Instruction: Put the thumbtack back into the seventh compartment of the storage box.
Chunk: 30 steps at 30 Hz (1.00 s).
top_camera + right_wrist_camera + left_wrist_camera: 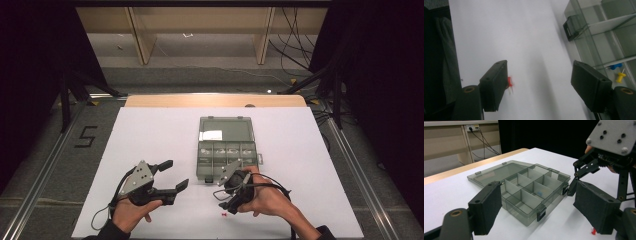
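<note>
A grey see-through compartment box (227, 150) lies open on the white tabletop, its lid flat behind it. In the left gripper view the box (524, 185) stands ahead of my open left gripper (536, 202), with a blue pin (539, 193) in one compartment. My left gripper (176, 174) is left of the box with nothing in it. My right gripper (223, 201) hangs at the box's near edge, tilted down, open. A red pushpin (510, 83) lies on the table just inside its left jaw, untouched. The red pushpin (223, 215) is below that gripper in the high view.
A blue pin (615, 66) and a yellow pin (620, 77) lie in a compartment close to my right jaw. The box's black latch (570, 27) sticks out at its near wall. The white sheet (150, 135) ends at a wooden strip at the far edge.
</note>
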Motion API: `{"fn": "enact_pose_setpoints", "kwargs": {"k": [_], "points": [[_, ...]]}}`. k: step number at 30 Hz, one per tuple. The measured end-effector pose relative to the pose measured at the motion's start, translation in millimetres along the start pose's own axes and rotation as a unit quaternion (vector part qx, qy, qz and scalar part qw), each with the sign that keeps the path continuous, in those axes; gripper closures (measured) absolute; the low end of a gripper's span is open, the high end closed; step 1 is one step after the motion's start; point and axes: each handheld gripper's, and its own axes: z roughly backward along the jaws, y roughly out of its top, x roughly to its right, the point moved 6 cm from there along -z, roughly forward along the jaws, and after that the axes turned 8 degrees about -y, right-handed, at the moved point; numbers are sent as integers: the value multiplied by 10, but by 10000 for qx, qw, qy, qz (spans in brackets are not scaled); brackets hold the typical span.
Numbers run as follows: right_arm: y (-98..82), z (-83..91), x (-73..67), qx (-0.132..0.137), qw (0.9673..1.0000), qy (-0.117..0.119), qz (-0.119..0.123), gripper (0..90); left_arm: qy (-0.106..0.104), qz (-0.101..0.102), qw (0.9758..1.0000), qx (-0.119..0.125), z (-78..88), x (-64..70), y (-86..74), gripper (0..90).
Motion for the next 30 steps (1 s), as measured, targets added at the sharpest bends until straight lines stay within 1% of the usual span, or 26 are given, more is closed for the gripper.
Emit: {"fn": "enact_pose_setpoints", "kwargs": {"k": [1,7,9,13,15,17,20,24,28,30], "points": [[-6,-1,-21,-42,10000,28,-11,313,0,0,10000,1,0,0,0,211],[-36,-45,-123,-168,9995,185,188,351,5,6,10000,7,-1,-1,0,211],[-53,-65,-153,-237,9993,211,211,352,18,76,10000,13,-1,5,-3,211],[-83,-102,-183,-330,9987,246,310,365,15,77,10000,17,0,4,-2,211],[-95,-115,-193,-359,9985,269,327,371,15,76,10000,19,0,4,-1,211],[-105,-124,-208,-406,9984,252,288,377,15,75,10000,20,-1,4,-2,211],[-118,-148,-232,-457,9980,291,328,392,16,72,10000,21,-1,4,-2,210],[-133,-176,-270,-543,9973,312,372,430,17,73,10000,21,1,3,-1,211],[-147,-196,-286,-604,9968,314,418,491,16,73,10000,20,-2,4,-2,211],[-154,-199,-286,-637,9963,359,446,521,18,72,10000,23,-3,4,-2,211]]}}
